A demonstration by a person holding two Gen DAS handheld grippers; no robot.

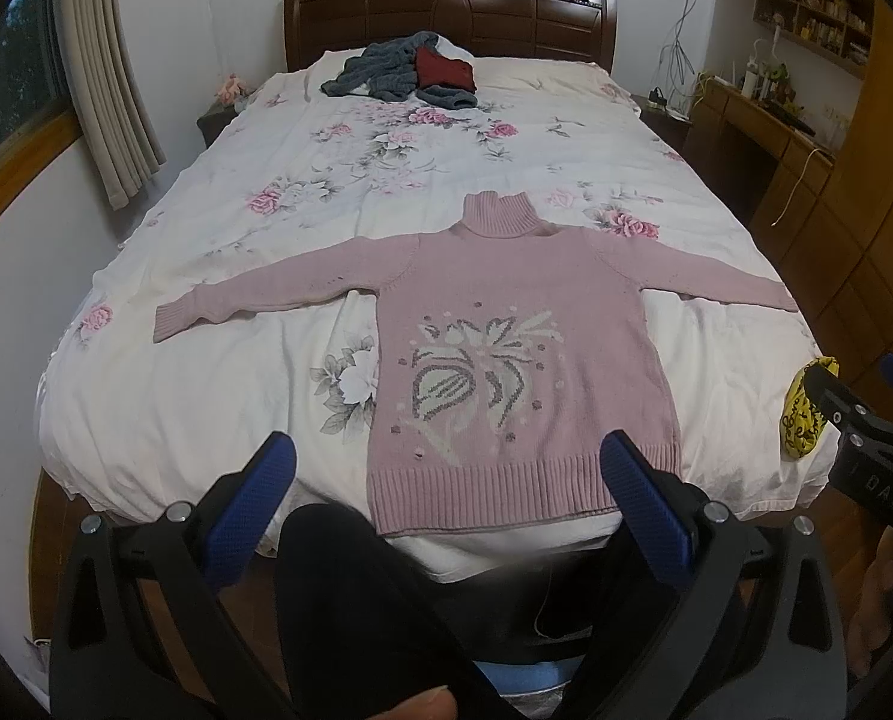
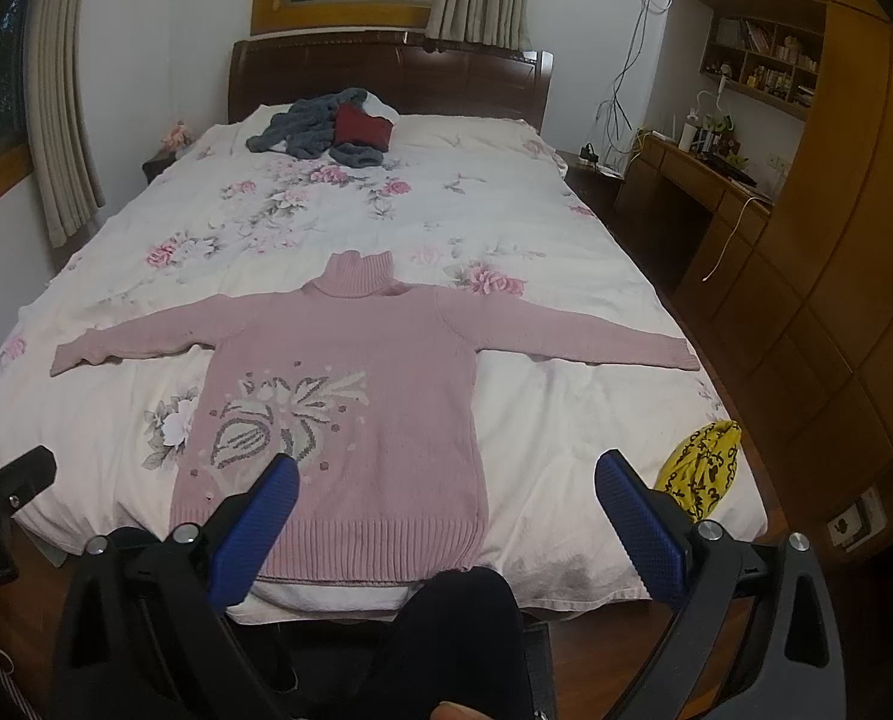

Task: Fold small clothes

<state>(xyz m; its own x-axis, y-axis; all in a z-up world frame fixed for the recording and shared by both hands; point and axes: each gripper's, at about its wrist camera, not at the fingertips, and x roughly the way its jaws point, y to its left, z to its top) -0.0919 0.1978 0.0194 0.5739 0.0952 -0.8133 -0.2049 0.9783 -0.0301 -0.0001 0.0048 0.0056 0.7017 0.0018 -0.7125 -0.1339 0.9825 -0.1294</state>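
We see a pink sweater spread flat on the near bed; left gripper and right gripper hover, both released.

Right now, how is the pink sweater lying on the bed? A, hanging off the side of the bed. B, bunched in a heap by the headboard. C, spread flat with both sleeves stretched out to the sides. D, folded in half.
C: the pink sweater lies flat on the bed, front up, with one sleeve reaching out to each side and no fold made yet.
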